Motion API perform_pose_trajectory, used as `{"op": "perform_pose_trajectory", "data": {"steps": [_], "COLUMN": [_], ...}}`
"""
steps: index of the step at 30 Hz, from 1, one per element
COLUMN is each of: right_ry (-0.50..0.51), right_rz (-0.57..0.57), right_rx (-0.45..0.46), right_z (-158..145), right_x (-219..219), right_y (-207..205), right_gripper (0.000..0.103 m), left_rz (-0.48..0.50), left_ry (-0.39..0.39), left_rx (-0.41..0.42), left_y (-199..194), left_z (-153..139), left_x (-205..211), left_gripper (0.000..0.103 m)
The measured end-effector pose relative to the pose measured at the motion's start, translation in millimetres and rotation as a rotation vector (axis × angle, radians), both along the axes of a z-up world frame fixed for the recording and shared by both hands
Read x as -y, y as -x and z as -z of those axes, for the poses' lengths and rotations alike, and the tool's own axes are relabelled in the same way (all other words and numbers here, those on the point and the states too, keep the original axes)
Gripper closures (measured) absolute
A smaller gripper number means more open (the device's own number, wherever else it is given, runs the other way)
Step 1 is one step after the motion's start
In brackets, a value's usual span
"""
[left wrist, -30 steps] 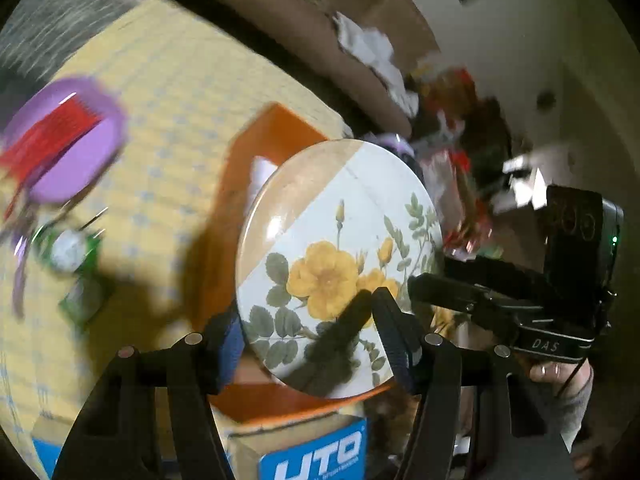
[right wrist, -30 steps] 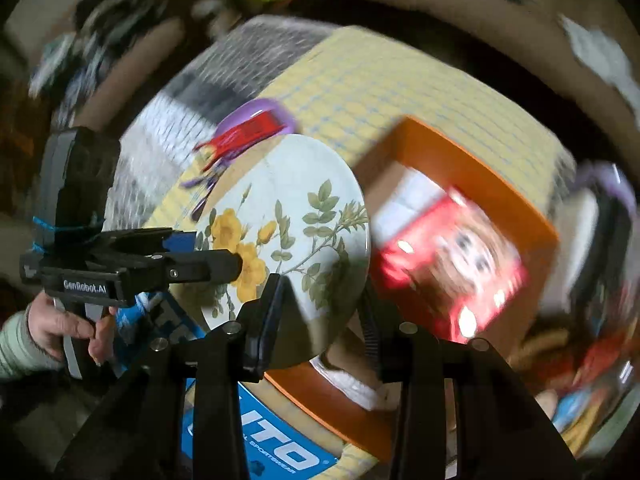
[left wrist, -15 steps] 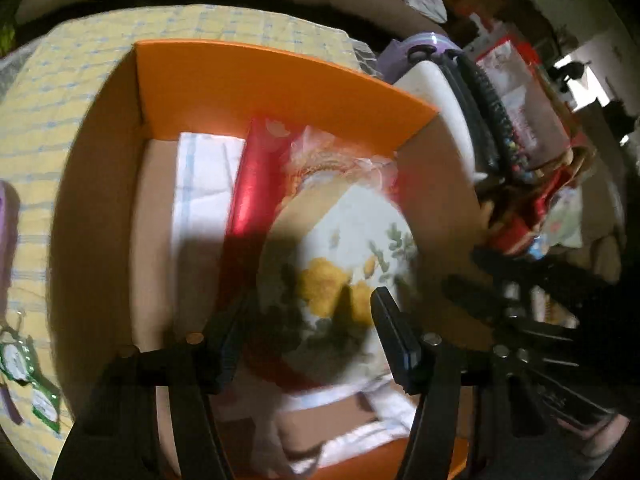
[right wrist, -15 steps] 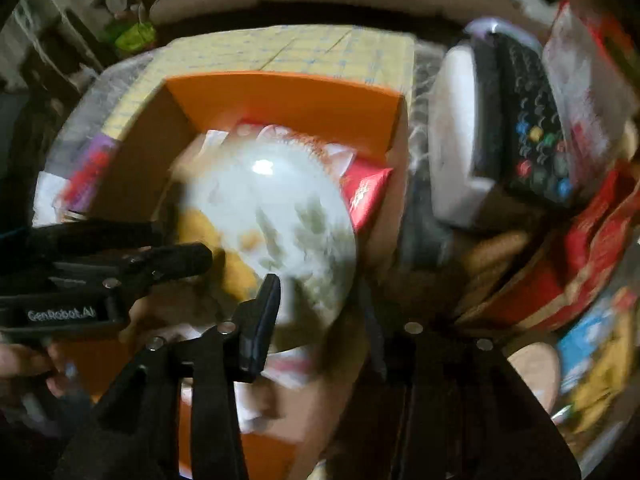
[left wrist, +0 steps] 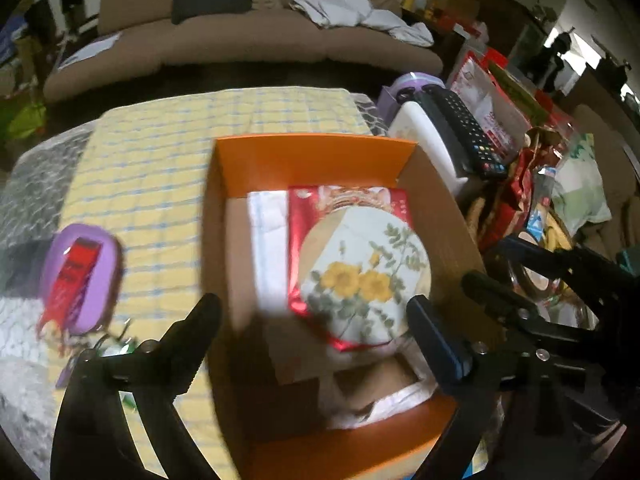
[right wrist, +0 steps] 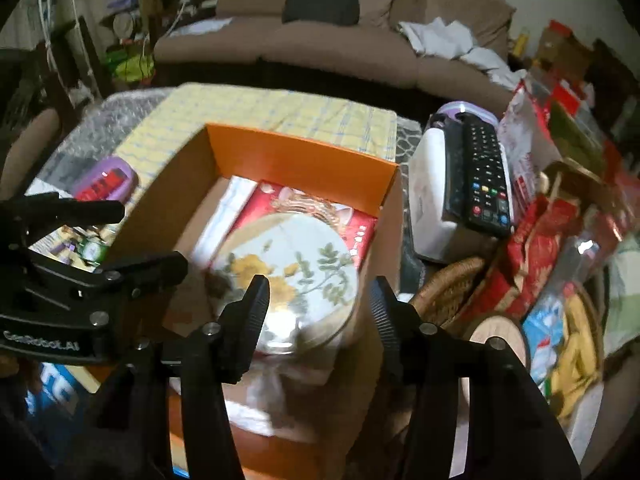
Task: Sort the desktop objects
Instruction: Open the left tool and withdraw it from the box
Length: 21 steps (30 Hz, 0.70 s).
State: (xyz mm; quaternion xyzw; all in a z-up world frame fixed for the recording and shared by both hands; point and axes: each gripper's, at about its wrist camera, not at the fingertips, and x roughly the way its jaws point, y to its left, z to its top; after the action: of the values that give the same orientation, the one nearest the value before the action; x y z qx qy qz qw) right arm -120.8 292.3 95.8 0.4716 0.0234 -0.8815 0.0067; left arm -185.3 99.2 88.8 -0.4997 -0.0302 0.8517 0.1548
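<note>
Both my claws were spread and held nothing: left gripper (left wrist: pixel 312 320), right gripper (right wrist: pixel 320 296). The round floral tin lid (left wrist: pixel 366 276) lay at frame centre inside the orange cardboard box (left wrist: pixel 312 152), on a red packet (left wrist: pixel 304 216); I feared it could slide off.

**Tight box, messy right side**

The orange box (left wrist: pixel 316 156) is open on top, so straight down is the only way in. Its walls fence every side, and the floor is mostly covered by a round flowered tin (left wrist: pixel 366 276) lying on a red packet (left wrist: pixel 316 208). At 3 o'clock it's jammed: a white case (right wrist: pixel 430 196) with a remote (right wrist: pixel 484 172) on it, a wicker basket (right wrist: pixel 448 284) and snack bags. At 9 o'clock the yellow checked cloth (left wrist: pixel 160 168) has bare stretches, broken by a purple case (left wrist: pixel 80 276).
</note>
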Motion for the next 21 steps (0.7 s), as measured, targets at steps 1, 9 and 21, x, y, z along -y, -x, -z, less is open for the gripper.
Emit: {"op": "perform_pose_trajectory", "data": {"steps": [1, 9, 21], "right_ry": [0.016, 0.053, 0.114], "right_rz": [0.010, 0.040, -0.034], "right_rx": [-0.012, -0.096, -0.127], "right_z": [-4, -32, -56], "right_x": [4, 30, 84], "right_y": [-7, -54, -68], "right_gripper": [0.053, 0.031, 0.006], "left_rz": [-0.008, -0.026, -0.039], "left_ry": [-0.016, 0.020, 0.002], "left_rx": [0.004, -0.063, -0.099], "left_y": [-5, -50, -82], "left_z": [-1, -24, -51], "left_x": [3, 35, 121], "left_gripper": [0.003, 0.000, 0.000]}}
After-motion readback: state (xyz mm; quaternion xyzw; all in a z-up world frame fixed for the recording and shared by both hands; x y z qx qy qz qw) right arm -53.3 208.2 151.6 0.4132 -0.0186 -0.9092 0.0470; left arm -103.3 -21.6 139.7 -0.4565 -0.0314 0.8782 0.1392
